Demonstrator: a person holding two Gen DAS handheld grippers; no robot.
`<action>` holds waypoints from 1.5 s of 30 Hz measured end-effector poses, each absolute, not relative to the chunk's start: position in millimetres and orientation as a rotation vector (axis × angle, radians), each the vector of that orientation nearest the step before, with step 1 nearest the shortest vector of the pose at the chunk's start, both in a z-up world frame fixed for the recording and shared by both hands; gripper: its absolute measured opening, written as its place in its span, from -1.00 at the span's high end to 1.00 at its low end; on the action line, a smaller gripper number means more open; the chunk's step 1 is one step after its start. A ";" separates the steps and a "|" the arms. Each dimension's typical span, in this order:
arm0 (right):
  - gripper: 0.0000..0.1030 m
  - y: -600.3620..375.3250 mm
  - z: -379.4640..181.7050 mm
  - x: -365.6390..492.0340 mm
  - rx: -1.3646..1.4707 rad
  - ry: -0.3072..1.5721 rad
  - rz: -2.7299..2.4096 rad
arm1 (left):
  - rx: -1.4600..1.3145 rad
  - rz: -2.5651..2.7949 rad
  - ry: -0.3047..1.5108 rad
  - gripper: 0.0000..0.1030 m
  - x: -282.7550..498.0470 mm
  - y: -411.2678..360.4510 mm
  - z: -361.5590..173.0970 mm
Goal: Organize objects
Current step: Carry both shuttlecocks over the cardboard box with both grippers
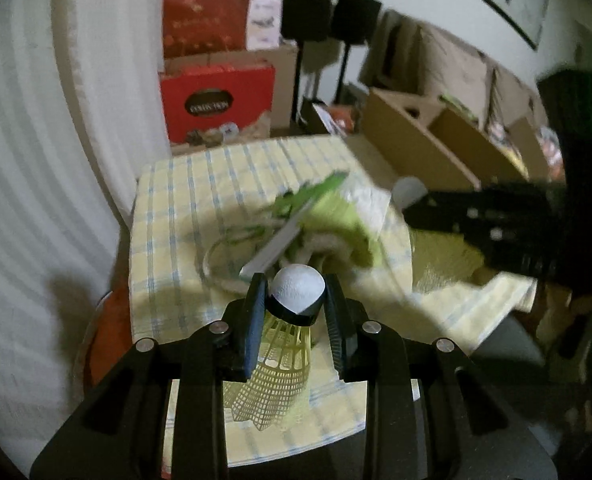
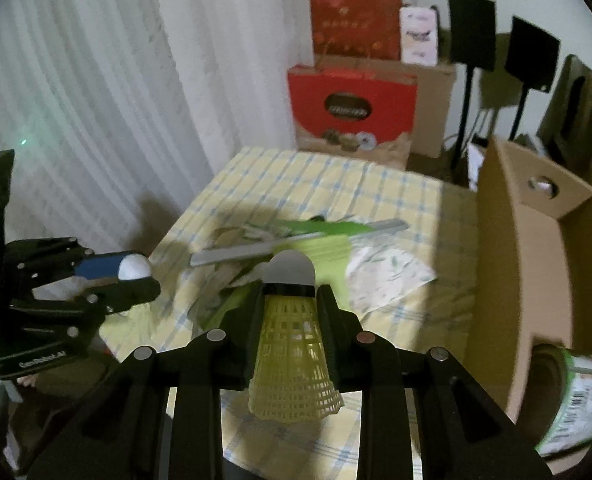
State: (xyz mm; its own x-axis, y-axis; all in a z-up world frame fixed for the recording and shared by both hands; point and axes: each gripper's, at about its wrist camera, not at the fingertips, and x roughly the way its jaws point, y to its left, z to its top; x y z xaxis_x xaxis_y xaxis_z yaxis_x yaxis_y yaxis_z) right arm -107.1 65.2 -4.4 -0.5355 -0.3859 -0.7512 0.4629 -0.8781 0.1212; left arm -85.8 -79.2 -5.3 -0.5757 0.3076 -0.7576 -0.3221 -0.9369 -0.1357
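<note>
Left tongs [image 1: 296, 300] clamp a yellow shuttlecock [image 1: 284, 356] by its cork, above the checked surface [image 1: 184, 208] at six o'clock. Right tongs [image 2: 290, 300] pinch another shuttlecock [image 2: 292, 344]; squeezed skirts may crush or slip. At twelve o'clock, the red gift box [image 2: 352, 108] bears illegible writing.

White curtain [image 2: 76, 100], 2 red gift bags [image 2: 352, 108], 2 black speakers [image 2: 472, 32], open cardboard box [image 2: 536, 264]

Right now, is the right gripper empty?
No, the right gripper is shut on a yellow shuttlecock, its white cork poking out past the jaws.
</note>
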 end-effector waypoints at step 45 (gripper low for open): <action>0.48 231.4 64.9 -111.5 1.002 0.031 -2.839 | -1.056 2.595 -0.057 0.49 -133.9 128.2 51.8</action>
State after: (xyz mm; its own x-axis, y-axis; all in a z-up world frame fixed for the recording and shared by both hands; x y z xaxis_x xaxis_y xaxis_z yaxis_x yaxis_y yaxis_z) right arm -111.5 231.4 64.9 -0.7709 -0.1157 -0.6264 0.1291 -0.9913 0.0242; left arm -133.9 128.2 51.8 -0.6672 0.3230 -0.6712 -0.2934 -0.9422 -0.1618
